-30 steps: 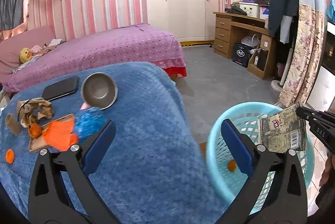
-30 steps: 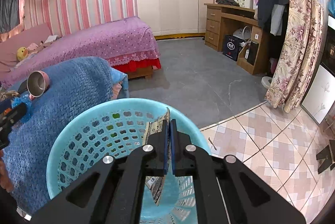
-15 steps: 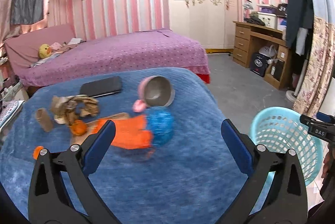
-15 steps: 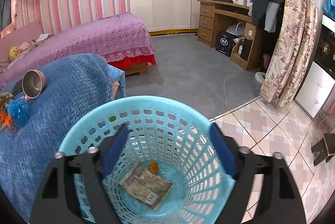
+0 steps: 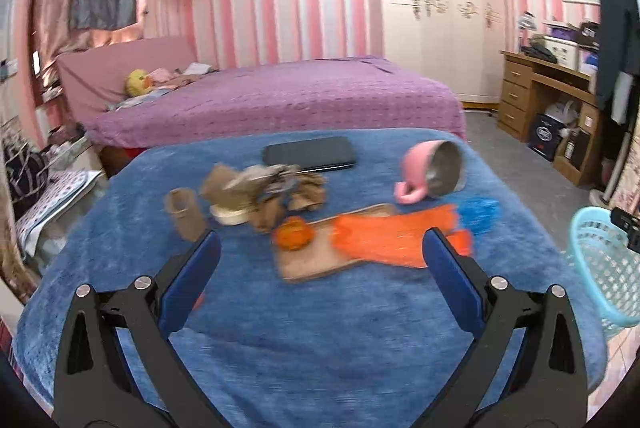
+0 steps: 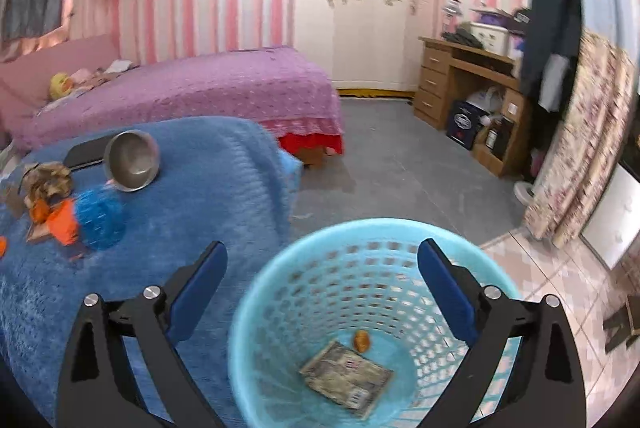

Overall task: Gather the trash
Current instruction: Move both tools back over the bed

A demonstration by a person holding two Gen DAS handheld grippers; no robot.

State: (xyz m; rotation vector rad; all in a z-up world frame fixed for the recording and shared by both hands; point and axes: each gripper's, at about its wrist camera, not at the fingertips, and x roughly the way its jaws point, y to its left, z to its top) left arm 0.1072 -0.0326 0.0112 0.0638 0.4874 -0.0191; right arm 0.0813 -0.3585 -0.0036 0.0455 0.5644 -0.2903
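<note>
My left gripper (image 5: pixel 322 248) is open and empty above the blue blanket (image 5: pixel 320 340). Just beyond its fingertips lie an orange wrapper (image 5: pixel 396 240), an orange peel (image 5: pixel 294 238), a blue mesh ball (image 5: pixel 478 214), crumpled brown paper (image 5: pixel 272 187) and a cardboard tube (image 5: pixel 186 214). My right gripper (image 6: pixel 323 254) hangs over the light blue basket (image 6: pixel 376 224), its jaws still opening with nothing between them. A printed snack packet (image 6: pixel 346 376) and a small orange scrap (image 6: pixel 361 340) lie on the basket's bottom.
A pink mug (image 5: pixel 432 173) with a steel inside lies on its side beside a black phone (image 5: pixel 308 153). A wooden board (image 5: pixel 320 264) sits under the peel. The basket (image 5: pixel 604 268) stands on the floor off the blanket's right edge. A purple bed (image 5: pixel 280 99) lies behind.
The right gripper opened and the snack packet dropped into the basket. The left gripper swung left, away from the basket, and now faces the litter on the blanket.
</note>
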